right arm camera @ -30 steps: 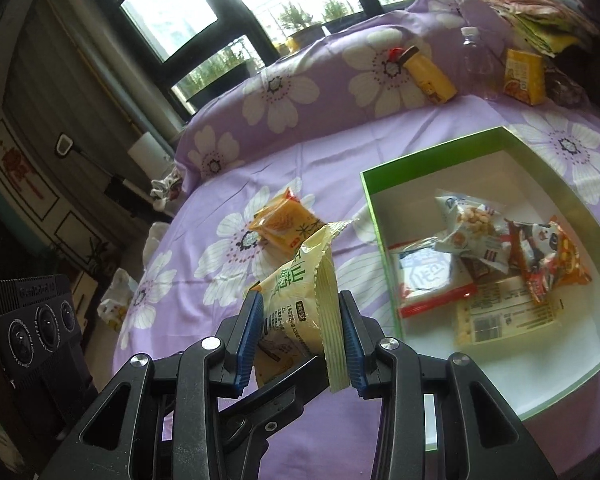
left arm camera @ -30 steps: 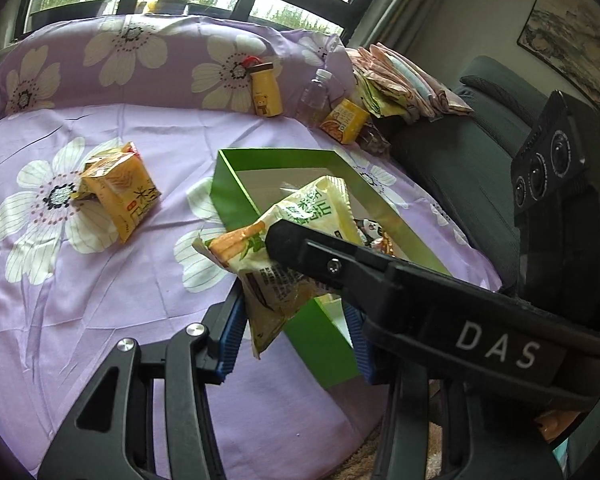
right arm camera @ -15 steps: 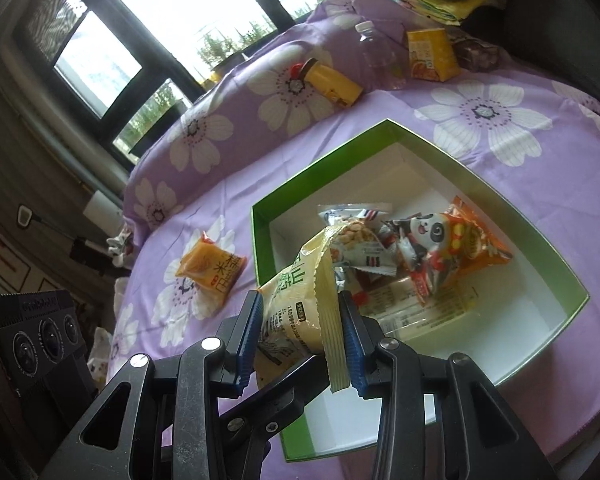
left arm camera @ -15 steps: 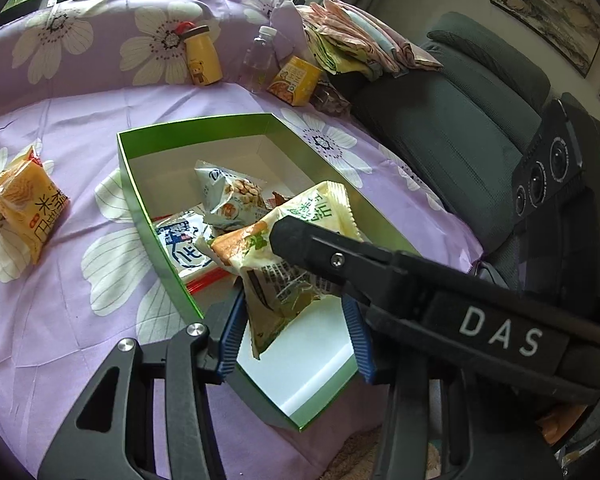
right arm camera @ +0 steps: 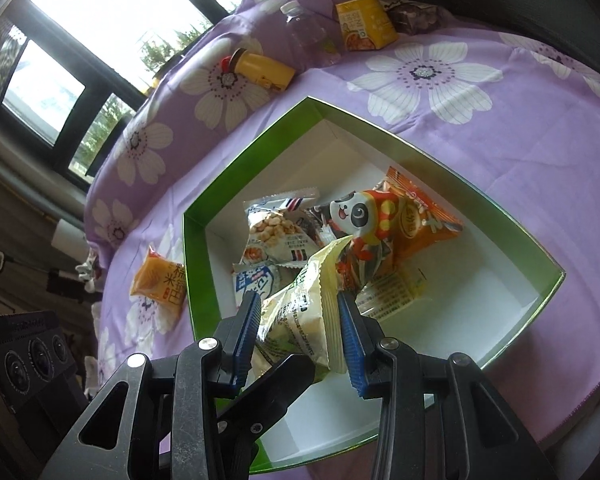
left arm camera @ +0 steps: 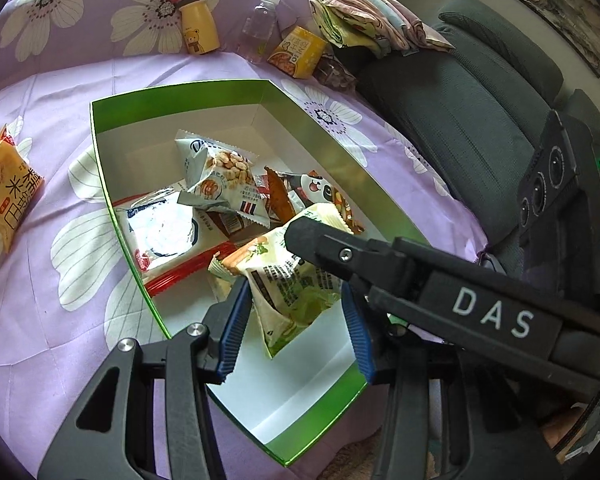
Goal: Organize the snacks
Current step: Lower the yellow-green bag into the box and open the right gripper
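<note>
A pale green snack packet (right arm camera: 300, 316) hangs over the open green box (right arm camera: 196, 264). My right gripper (right arm camera: 298, 332) is shut on it, and in the left wrist view its finger crosses the packet (left arm camera: 292, 284). My left gripper (left arm camera: 294, 324) is open around the packet's lower part, its blue pads (left arm camera: 232, 328) apart from it on the right side. The box (left arm camera: 100, 152) holds several packets, among them a peanut packet (left arm camera: 224, 176) and a panda packet (right arm camera: 384, 224).
An orange rice-cracker packet (left arm camera: 4, 184) lies on the purple flowered cloth (left arm camera: 40, 280) left of the box. A yellow bottle (left arm camera: 198, 24), a clear bottle (left arm camera: 260, 26) and a yellow carton (left arm camera: 298, 52) stand at the back. A dark sofa (left arm camera: 460, 88) is at the right.
Both grippers have moved right from over the cloth to over the box, carrying the packet. The left jaws have opened wider around it. The packet now hangs lower in the box.
</note>
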A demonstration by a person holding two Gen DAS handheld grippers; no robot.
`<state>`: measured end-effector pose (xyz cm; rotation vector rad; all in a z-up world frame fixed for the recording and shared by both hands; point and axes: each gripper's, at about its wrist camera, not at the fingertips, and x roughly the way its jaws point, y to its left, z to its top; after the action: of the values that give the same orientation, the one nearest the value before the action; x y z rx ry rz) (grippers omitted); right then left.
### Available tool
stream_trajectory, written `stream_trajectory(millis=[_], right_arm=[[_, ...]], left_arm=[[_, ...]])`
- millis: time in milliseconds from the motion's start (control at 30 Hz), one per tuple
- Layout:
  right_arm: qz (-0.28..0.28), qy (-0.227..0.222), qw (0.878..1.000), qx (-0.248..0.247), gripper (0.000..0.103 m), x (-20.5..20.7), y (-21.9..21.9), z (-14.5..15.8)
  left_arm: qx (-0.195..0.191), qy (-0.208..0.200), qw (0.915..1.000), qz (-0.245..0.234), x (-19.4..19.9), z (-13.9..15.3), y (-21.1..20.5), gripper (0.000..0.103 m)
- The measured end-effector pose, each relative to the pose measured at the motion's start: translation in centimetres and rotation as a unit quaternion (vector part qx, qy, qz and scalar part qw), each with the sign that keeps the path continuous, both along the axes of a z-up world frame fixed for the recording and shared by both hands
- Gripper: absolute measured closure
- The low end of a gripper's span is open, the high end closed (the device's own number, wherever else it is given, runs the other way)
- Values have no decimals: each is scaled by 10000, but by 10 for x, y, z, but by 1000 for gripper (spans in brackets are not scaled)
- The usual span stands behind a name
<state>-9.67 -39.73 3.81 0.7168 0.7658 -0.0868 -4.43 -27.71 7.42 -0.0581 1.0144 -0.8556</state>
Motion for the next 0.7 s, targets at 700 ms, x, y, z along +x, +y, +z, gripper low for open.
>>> stream_trajectory(millis=[700], right_arm=[[-472,-574,9964,-411,41,-12,4,25]], left_arm=[[-77,-370,9978,536,-12,27,65,49]])
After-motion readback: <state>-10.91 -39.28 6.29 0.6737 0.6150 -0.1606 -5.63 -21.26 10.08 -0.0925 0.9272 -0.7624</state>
